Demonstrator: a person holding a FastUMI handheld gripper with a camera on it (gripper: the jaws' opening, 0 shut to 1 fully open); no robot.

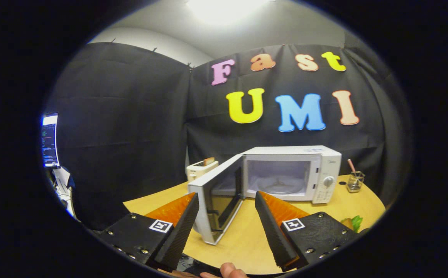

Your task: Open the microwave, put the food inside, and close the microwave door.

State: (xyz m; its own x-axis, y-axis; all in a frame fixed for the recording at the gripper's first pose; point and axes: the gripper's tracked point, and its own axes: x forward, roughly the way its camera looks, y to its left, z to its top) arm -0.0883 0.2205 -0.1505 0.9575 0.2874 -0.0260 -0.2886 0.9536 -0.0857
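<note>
A pale wooden tabletop (247,239) with a rounded front edge carries everything, set against the black cloth wall of the booth. The largest thing on it is the white microwave (326,162), standing toward the back, well beyond the fingers; its door (216,200) is swung wide open on its left side, reaching forward so that its free end lies between the two fingers, and the lit cavity shows a glass turntable (279,184) with nothing on it. A round dial sits on the control panel at the microwave's right. Nearest the camera, the gripper (227,200) hangs above the front of the tabletop with its two fingers spread well apart and nothing held between them. Behind the open door, to the microwave's left, stands a cream toaster (200,169) with a slice of something brown poking out of its slot. A monitor (49,139) glows far off to the left, beyond the cloth. To the right of the microwave a small wire holder (355,181) stands with a pink stick in it. The food (355,222), a green leafy piece beside something tan, lies at the tabletop's right edge just past the right finger, mostly hidden. A fingertip of the person (229,270) shows below the fingers
</note>
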